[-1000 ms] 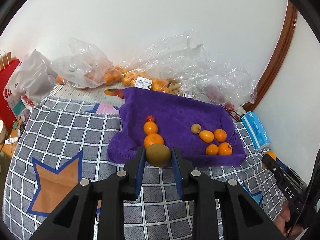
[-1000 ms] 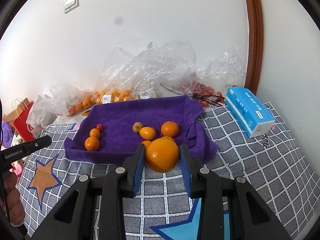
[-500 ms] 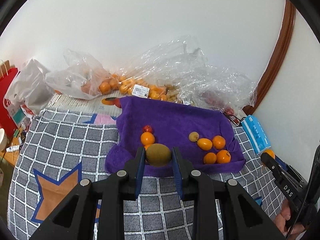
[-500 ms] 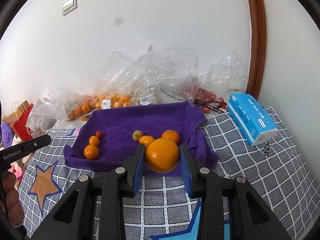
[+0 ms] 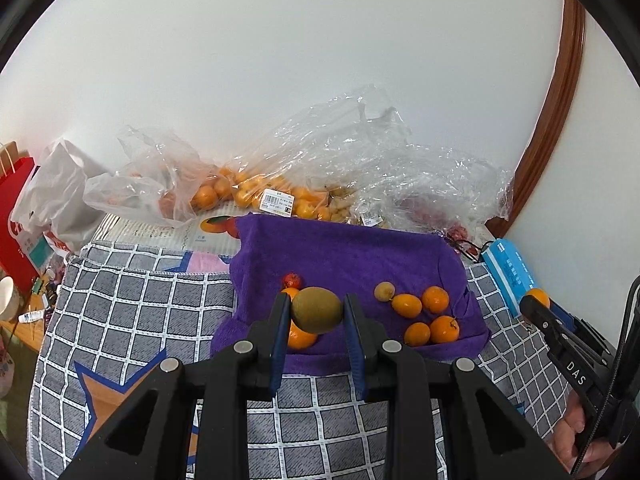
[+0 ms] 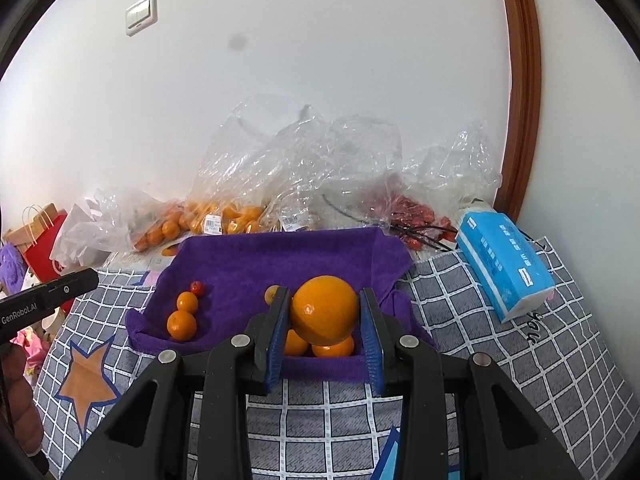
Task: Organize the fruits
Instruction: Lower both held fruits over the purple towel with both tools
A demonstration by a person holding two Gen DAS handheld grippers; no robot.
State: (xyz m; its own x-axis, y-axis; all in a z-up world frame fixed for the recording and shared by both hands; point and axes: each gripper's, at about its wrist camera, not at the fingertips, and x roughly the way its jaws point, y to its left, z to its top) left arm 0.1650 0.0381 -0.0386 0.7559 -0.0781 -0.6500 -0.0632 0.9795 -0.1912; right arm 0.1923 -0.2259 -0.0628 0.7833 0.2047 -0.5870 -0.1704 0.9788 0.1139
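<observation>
Brown kiwi (image 5: pixel 316 309) between left claw (image 5: pixel 315 312) pads.

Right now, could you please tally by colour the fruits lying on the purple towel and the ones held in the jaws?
Orange fruits on the purple towel: 6
Red fruit on the towel: 1
Yellow-brown fruit on the towel: 1
Green-brown kiwi in the left jaws: 1
Large orange in the right jaws: 1
Total: 10

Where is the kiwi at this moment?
The kiwi is clamped in the left gripper, bottom centre of the left wrist view, above the purple towel's near edge.
</observation>
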